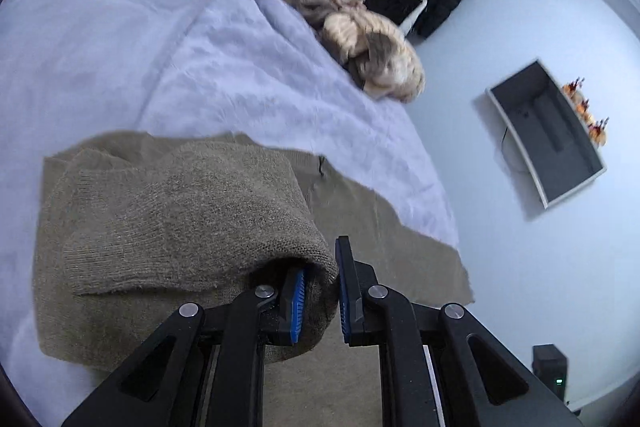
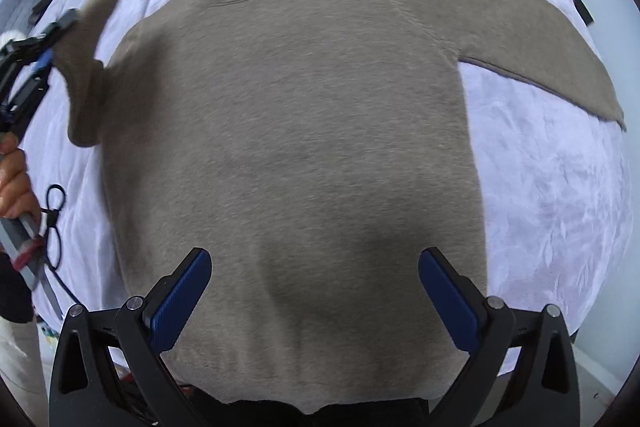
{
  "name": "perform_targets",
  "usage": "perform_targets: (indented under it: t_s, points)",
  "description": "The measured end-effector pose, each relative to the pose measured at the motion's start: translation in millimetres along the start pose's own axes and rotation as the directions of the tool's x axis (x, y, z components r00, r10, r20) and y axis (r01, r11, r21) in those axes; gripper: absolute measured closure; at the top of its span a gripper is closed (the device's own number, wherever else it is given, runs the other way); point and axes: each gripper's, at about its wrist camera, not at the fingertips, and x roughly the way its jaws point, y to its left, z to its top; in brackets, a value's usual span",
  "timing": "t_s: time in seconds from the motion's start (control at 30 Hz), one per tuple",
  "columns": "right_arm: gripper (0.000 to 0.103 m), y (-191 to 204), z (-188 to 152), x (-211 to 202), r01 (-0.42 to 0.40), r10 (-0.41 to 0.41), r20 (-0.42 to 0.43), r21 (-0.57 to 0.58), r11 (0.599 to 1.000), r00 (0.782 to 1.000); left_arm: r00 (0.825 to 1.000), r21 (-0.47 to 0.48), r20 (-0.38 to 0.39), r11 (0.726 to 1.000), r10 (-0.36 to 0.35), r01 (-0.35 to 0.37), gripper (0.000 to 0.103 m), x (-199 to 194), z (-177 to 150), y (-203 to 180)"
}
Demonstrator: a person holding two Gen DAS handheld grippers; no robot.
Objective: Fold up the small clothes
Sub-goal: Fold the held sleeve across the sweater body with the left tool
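A taupe knit sweater (image 2: 288, 131) lies spread flat on a pale lavender bed cover (image 2: 560, 187), its right sleeve stretched out to the side. My left gripper (image 1: 322, 291) is shut on the cuff of the left sleeve (image 1: 180, 211) and holds it lifted off the bed; it also shows at the left edge of the right wrist view (image 2: 60, 35) with the sleeve (image 2: 86, 67) hanging from it. My right gripper (image 2: 316, 291) is open wide and empty, hovering over the sweater's lower body near the hem.
A heap of fluffy beige and brown clothes (image 1: 344, 27) lies at the bed's far edge. Dark clothes (image 1: 424, 3) lie on the floor. A grey open box (image 1: 548, 135) stands on the pale floor beside the bed. A black cord (image 2: 54, 211) lies on the cover.
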Motion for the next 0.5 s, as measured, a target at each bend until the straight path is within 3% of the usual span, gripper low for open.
perform_targets:
  t_s: [0.1, 0.17, 0.2, 0.4, 0.43, 0.5]
  points:
    - [0.000, -19.8, 6.4, 6.2, -0.002, 0.002, -0.007, 0.036, 0.999, 1.000, 0.982, 0.049, -0.118, 0.989, 0.144, -0.139, 0.086, 56.9, -15.3, -12.3]
    - [0.000, -29.7, 11.6, 11.3, -0.001, 0.001, -0.011, 0.048, 0.999, 1.000, 0.951, 0.070, -0.204, 0.972, 0.233, -0.223, 0.063, 74.7, -33.5, -9.1]
    - [0.000, -33.2, 14.0, 13.1, -0.001, 0.001, -0.011, 0.051, 0.999, 1.000, 0.944, 0.071, -0.208, 0.967, 0.256, -0.246, 0.050, 75.1, -40.7, -9.3]
    - [0.000, -36.4, 37.6, 20.9, -0.011, 0.010, 0.017, 0.036, 0.999, 1.000, 0.924, 0.184, -0.101, 0.920, 0.368, -0.346, 0.046, 17.0, -68.7, -21.6]
    - [0.000, -32.9, 43.0, 22.2, -0.011, 0.010, 0.031, 0.015, 1.000, 0.999, 0.916, 0.190, -0.074, 0.907, 0.395, -0.376, 0.029, 4.4, -68.0, -19.1]
    - [0.000, -15.8, 55.8, 22.3, -0.003, 0.007, 0.072, -0.055, 0.998, 0.997, 0.880, 0.181, 0.019, 0.864, 0.475, -0.470, 0.018, -23.9, -60.6, -6.1]
